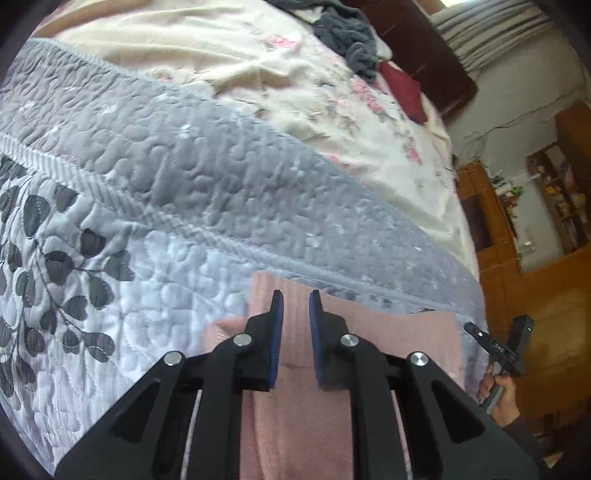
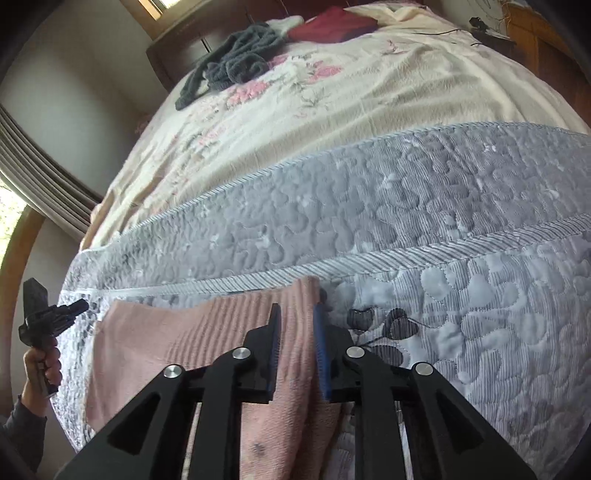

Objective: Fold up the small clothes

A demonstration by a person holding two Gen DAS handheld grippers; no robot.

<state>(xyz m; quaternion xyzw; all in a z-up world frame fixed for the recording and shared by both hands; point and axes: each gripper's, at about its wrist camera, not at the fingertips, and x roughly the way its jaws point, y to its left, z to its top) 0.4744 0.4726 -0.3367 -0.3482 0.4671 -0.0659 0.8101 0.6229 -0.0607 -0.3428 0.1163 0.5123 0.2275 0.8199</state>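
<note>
Pink cloth [image 1: 317, 406] lies flat on the grey quilt [image 1: 207, 177], near the quilt's striped band, which serves here as the landmark. In the right wrist view, the cloth's [image 2: 177, 343] far edge runs just below the striped band [image 2: 406, 254], with one corner reaching up to touch it. The cloth's left edge lies short of the quilt's [image 2: 480, 192] side edge.

The left gripper [image 1: 296, 306] hovers above the cloth with its jaws parted and nothing between them; the blue pads [image 1: 277, 332] show bare. The right gripper [image 2: 297, 317] is likewise released, with its jaws apart over the cloth's right edge, just below the band.

Beyond the striped band [image 1: 110, 199], a wide stretch of plain grey quilt lies free. Further beyond it, a cream floral sheet [image 2: 332, 96] carries a dark grey garment [image 2: 236, 59] and a red item [image 2: 332, 26], both well apart from the cloth. To the band's right in the right wrist view, leaf-printed quilt lies open.
</note>
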